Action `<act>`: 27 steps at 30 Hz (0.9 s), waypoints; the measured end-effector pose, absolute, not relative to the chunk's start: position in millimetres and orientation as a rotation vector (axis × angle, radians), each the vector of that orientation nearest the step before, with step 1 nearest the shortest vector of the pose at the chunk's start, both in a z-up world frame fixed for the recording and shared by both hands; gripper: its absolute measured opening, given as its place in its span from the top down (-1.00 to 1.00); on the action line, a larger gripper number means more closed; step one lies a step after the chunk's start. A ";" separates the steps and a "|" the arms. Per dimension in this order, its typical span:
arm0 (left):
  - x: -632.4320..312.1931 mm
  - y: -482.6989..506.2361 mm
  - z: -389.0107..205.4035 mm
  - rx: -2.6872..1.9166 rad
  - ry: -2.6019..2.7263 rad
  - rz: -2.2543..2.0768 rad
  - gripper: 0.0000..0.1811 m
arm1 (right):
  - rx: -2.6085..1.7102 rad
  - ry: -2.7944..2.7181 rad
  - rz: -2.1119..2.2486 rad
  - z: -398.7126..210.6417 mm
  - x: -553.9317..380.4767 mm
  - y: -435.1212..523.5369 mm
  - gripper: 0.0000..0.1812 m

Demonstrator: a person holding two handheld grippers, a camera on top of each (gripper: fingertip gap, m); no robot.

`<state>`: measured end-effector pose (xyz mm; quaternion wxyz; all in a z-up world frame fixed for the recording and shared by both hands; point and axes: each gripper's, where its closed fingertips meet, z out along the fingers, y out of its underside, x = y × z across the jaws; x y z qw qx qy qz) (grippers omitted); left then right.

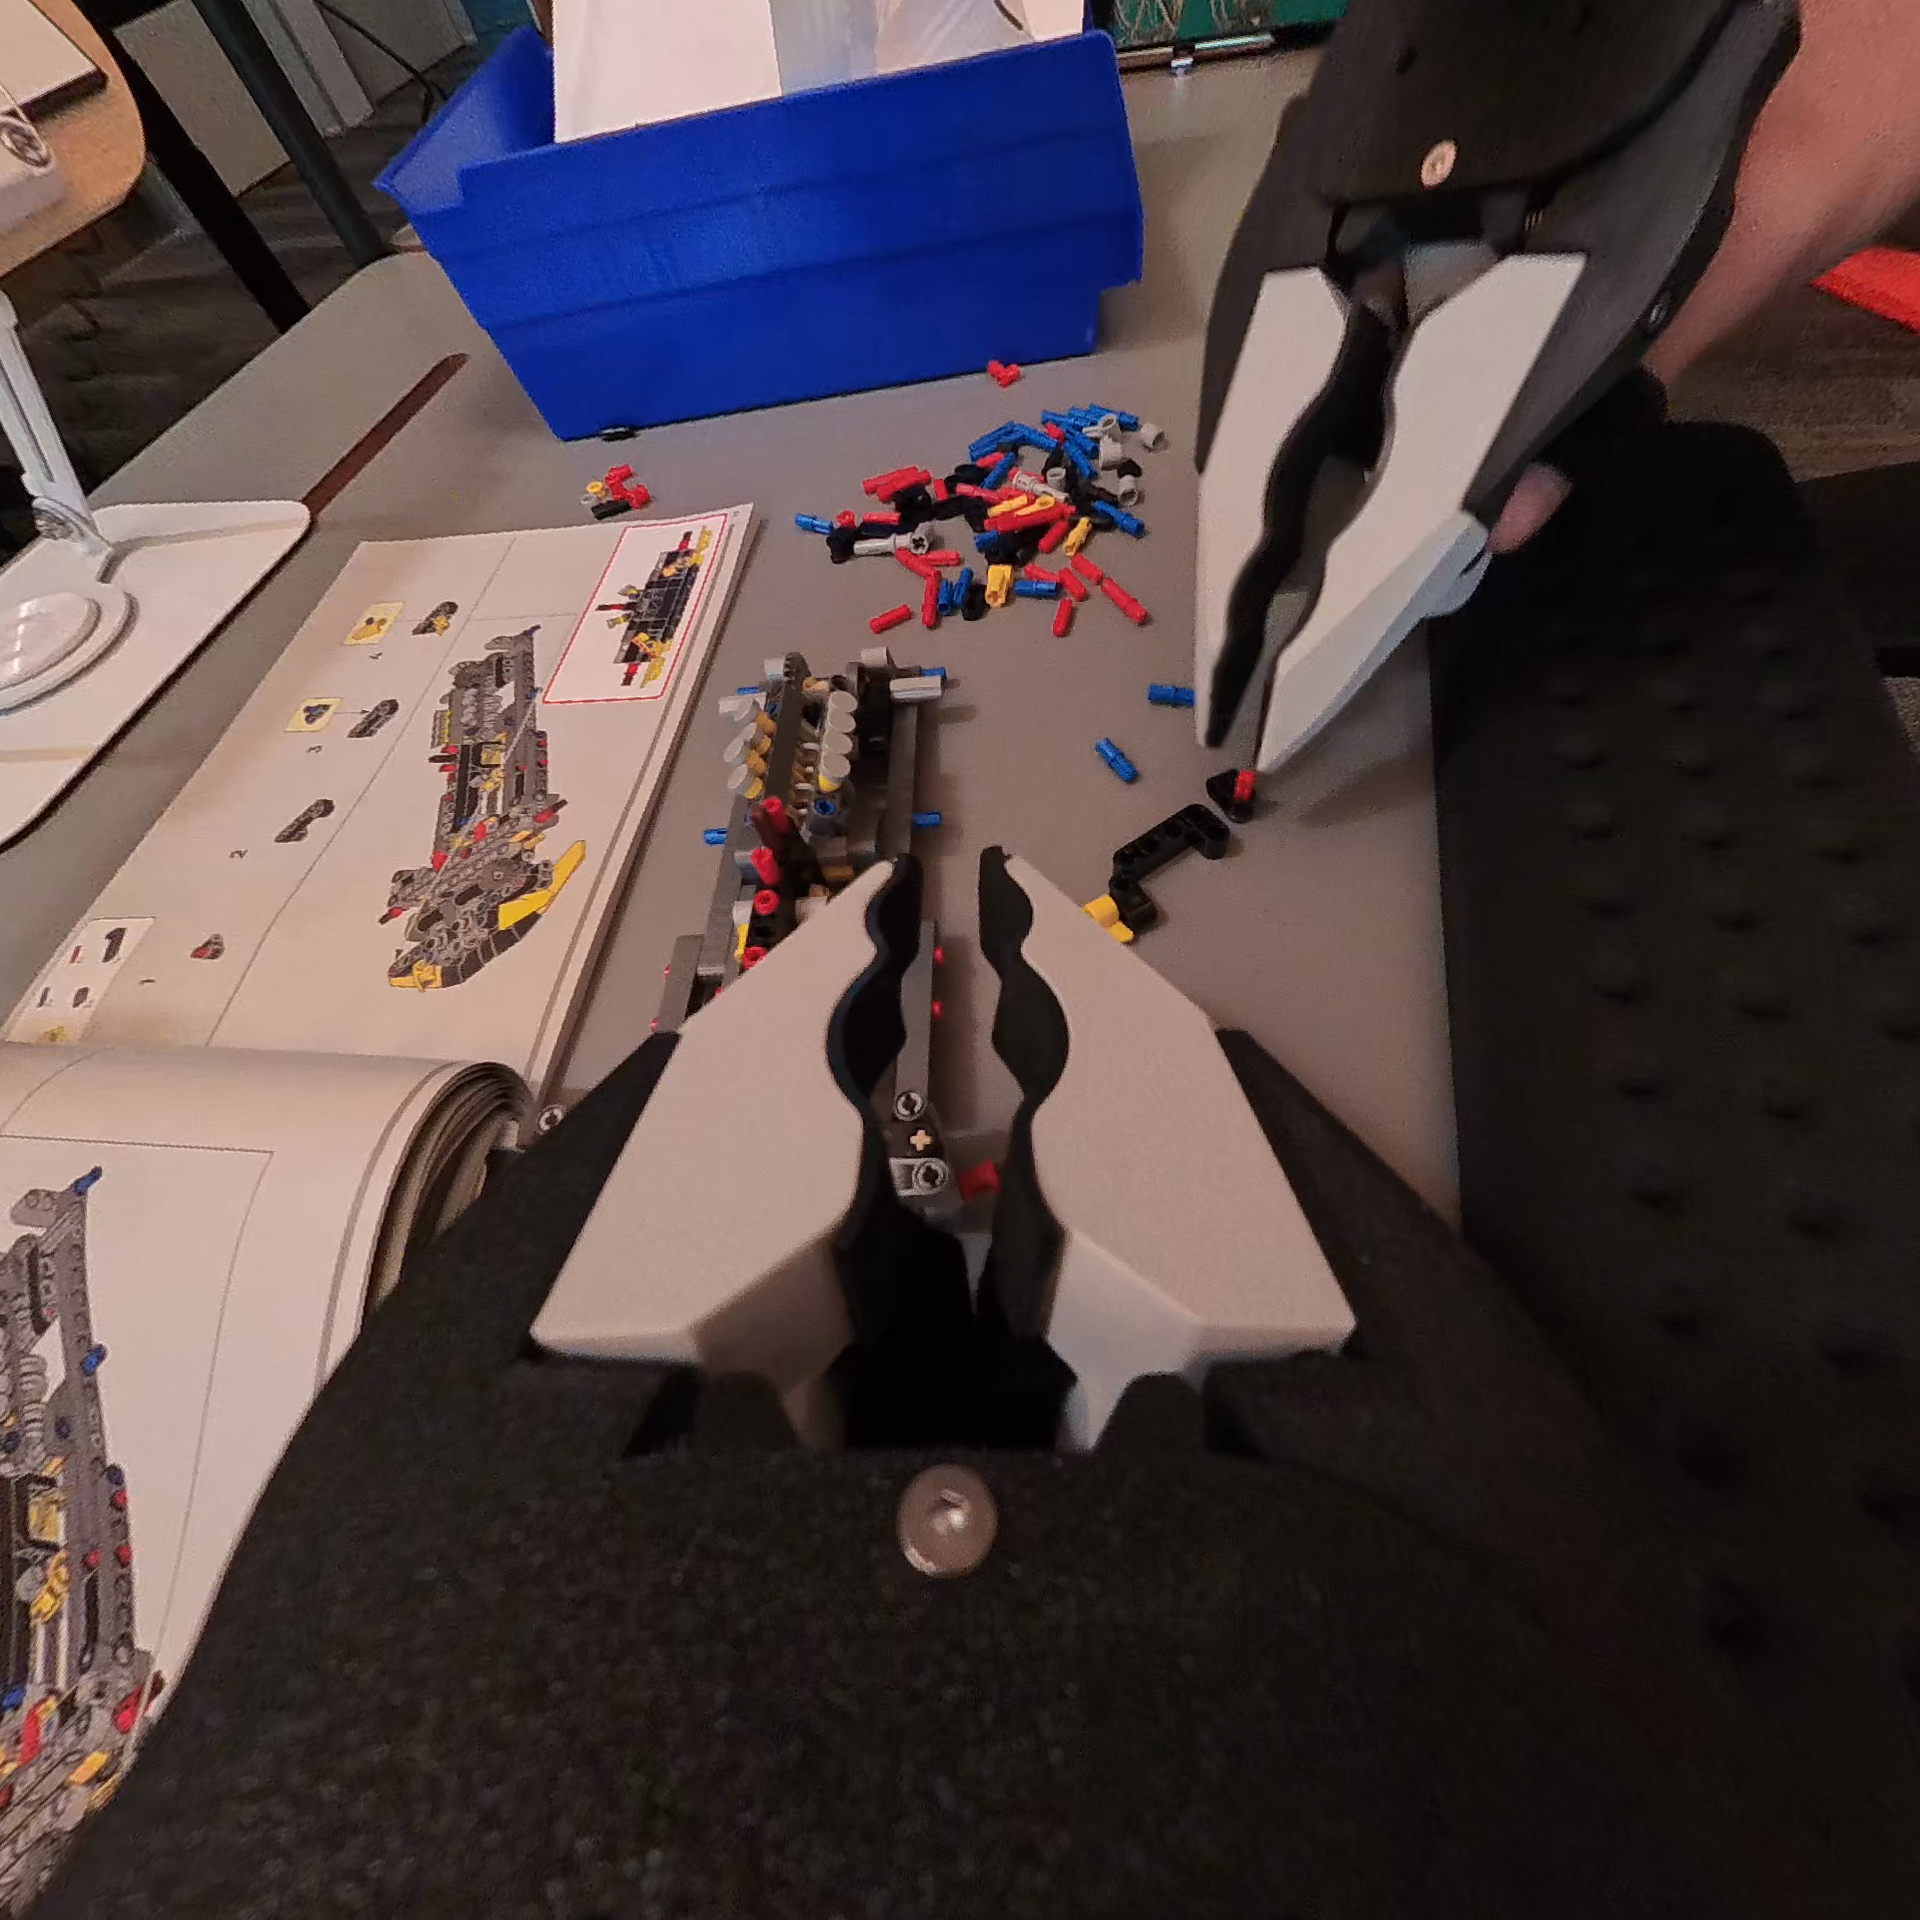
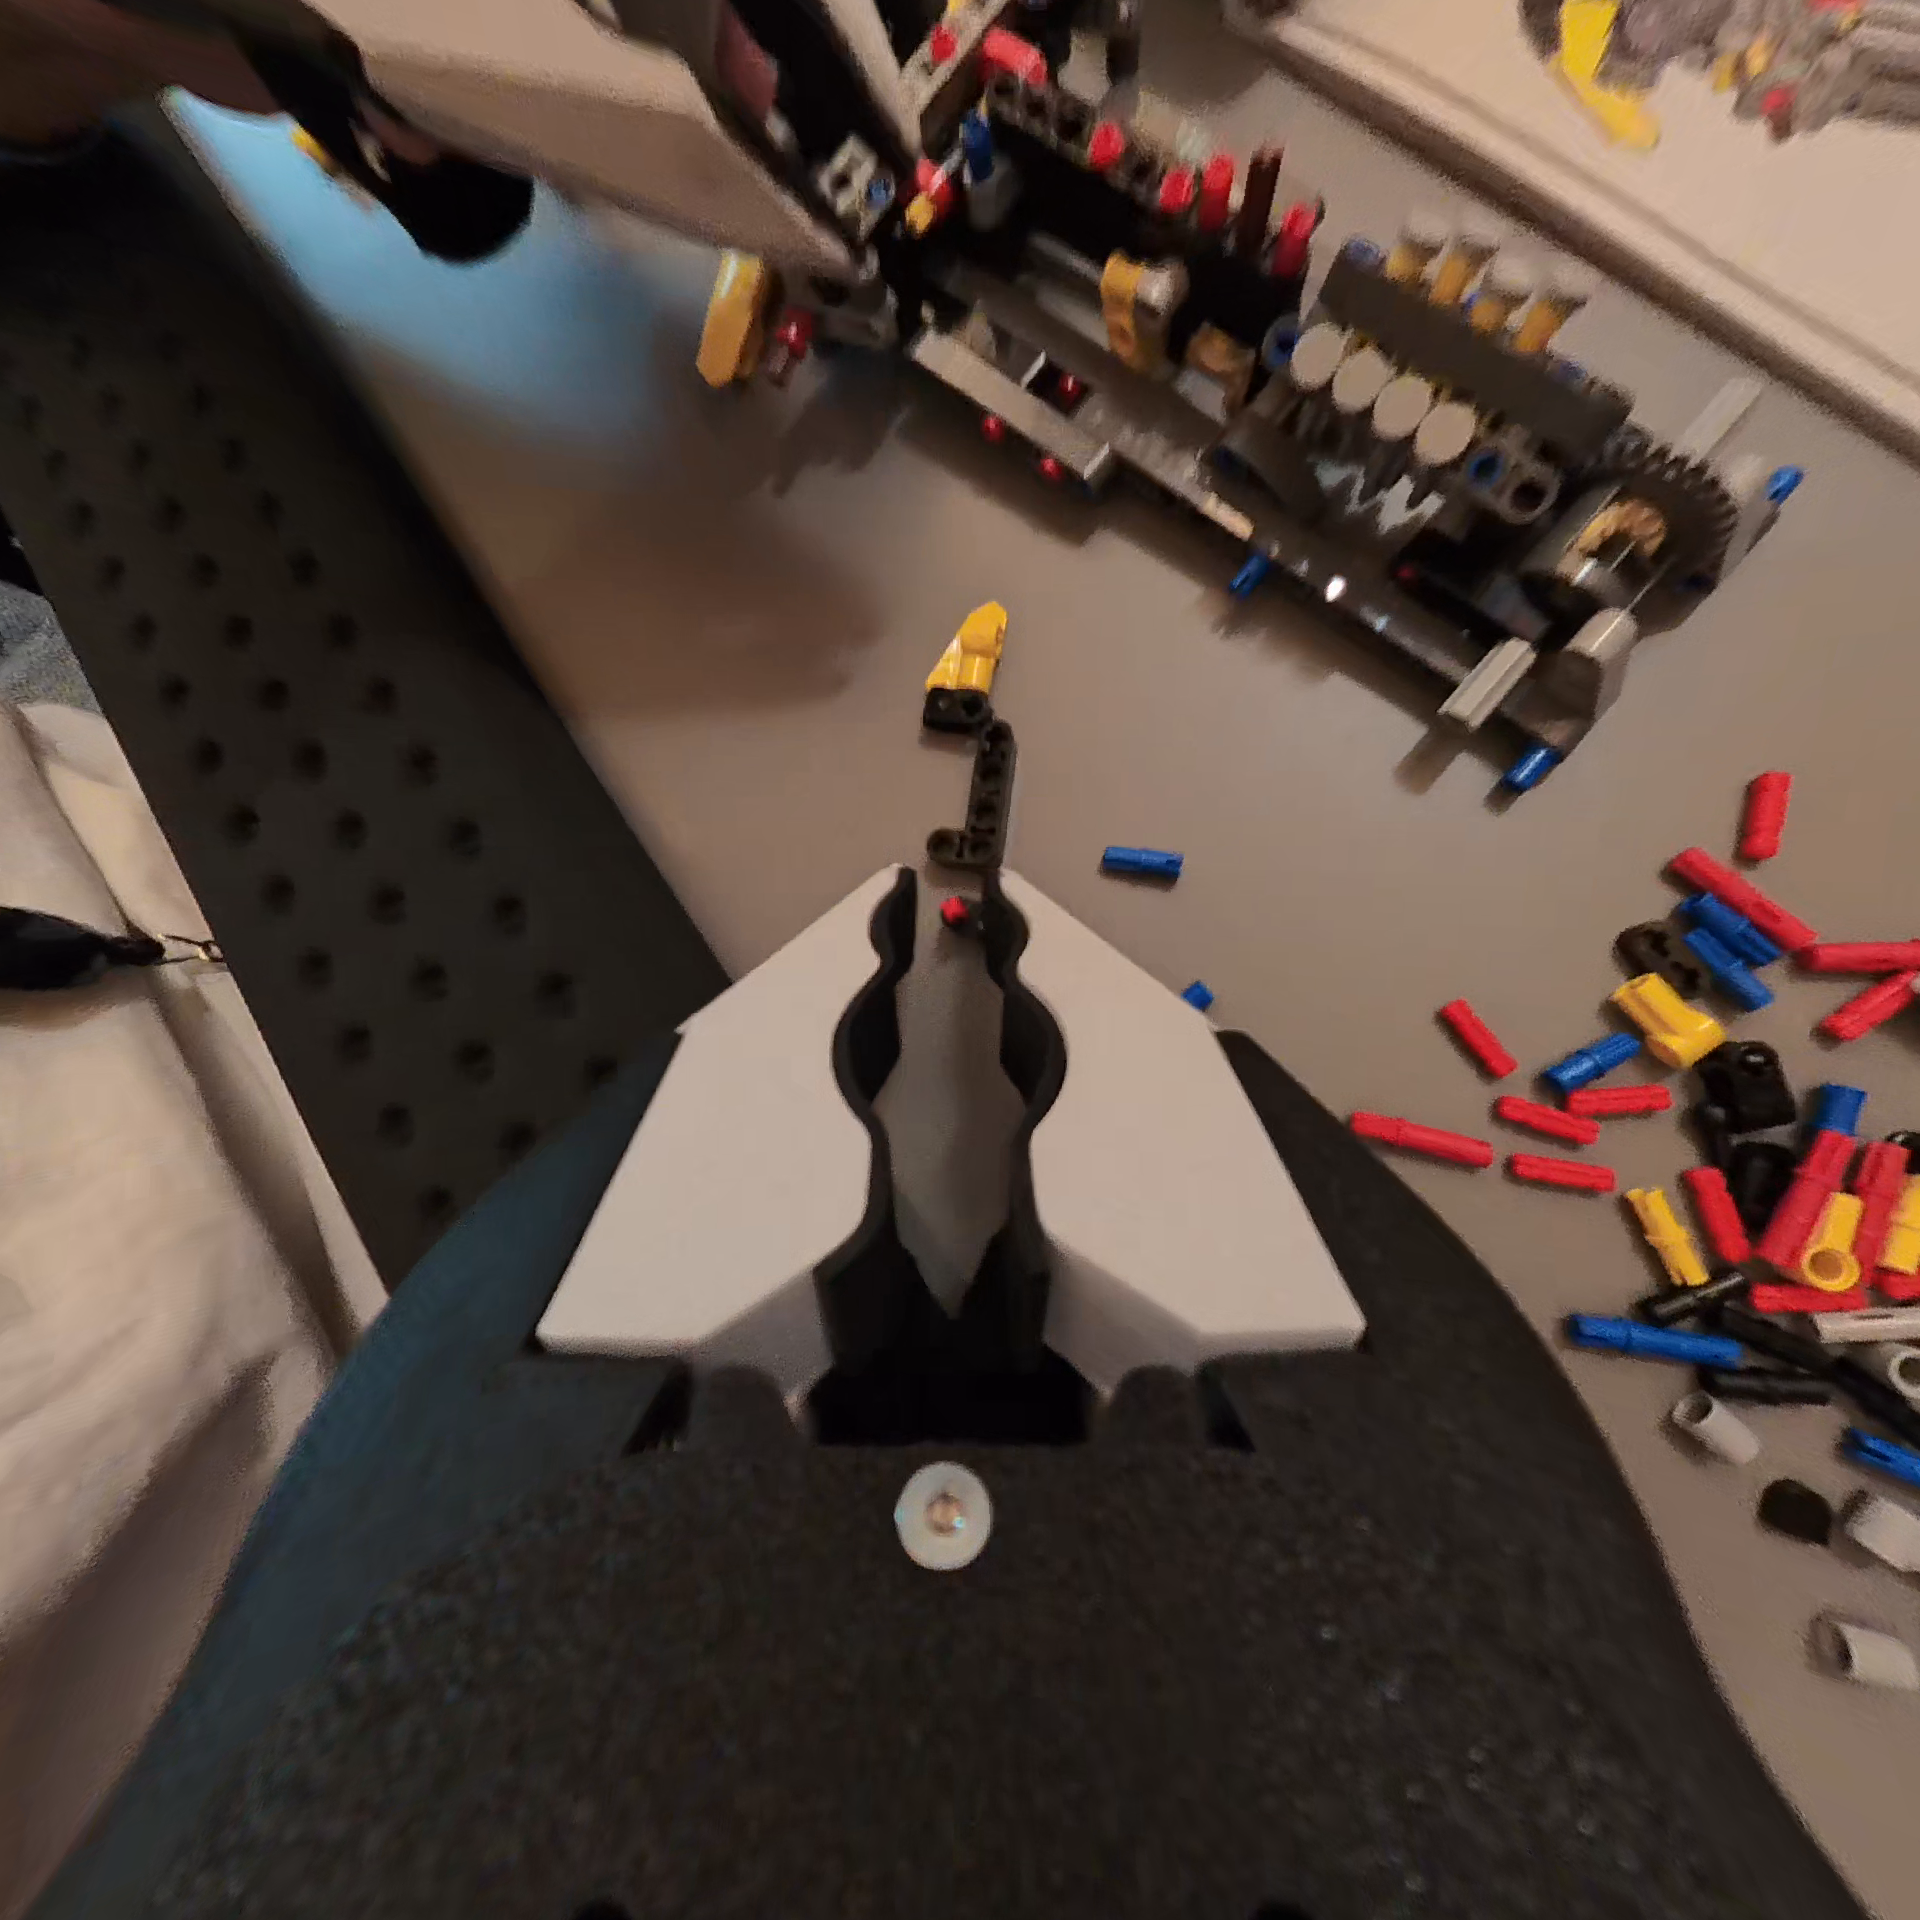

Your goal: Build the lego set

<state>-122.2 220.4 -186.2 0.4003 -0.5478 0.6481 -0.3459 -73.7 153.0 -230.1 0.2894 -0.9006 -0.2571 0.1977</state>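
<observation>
Left gripper (image 1: 951,868) stands narrowly parted over the lego model (image 1: 821,790). Right gripper (image 2: 954,883), nearly closed, pinches a small black-and-red piece (image 2: 958,914) on the table (image 2: 1299,935).

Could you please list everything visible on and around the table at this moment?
Lego model: one, grey and black, table centre, its near end between the left fingers.
Loose pins: many, red, blue, black, yellow, piled beyond the model.
Bent beam: one, black, yellow piece at one end, right of the model.
Small black-and-red piece: one, at the right fingertips.
Instruction booklet: one, open, left of the model.
Bin: one, blue, far side.
Perforated mat: one, black, right edge.
Left gripper: around the model's end.
Right gripper: tips nearly together.
</observation>
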 end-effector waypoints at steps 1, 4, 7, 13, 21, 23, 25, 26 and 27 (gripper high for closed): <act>-122.3 219.9 -187.1 -1.385 1.645 -0.872 0.90 | -2.383 -0.677 0.526 -225.0 -74.8 156.9 0.86; -122.4 217.8 -190.9 -1.388 1.668 -0.864 0.89 | -2.355 -0.674 0.499 -222.7 -79.3 169.3 0.83; -122.5 213.4 -193.1 -1.394 1.688 -0.889 0.89 | -2.432 -0.701 0.456 -241.9 -80.0 174.6 0.82; -122.5 202.3 -191.9 -1.395 1.711 -0.999 0.88 | -2.435 -0.707 0.495 -247.2 -85.0 180.3 0.93; -125.5 178.4 -145.3 -1.397 1.549 -1.584 0.79 | -1.408 -0.468 0.941 -102.0 -128.3 190.1 0.94; -128.7 176.7 -127.5 -1.376 1.461 -1.753 0.77 | -1.378 -0.408 1.006 -99.9 -131.8 193.5 0.93; -132.1 176.7 -116.2 -1.360 1.406 -1.871 0.77 | -1.344 -0.352 1.026 -96.7 -131.9 198.1 0.94; -133.3 177.2 -112.8 -1.354 1.389 -1.906 0.77 | -1.332 -0.344 1.049 -95.5 -133.6 198.5 0.94; -134.4 177.3 -110.0 -1.346 1.377 -1.931 0.77 | -1.336 -0.342 1.079 -95.8 -136.1 198.7 0.94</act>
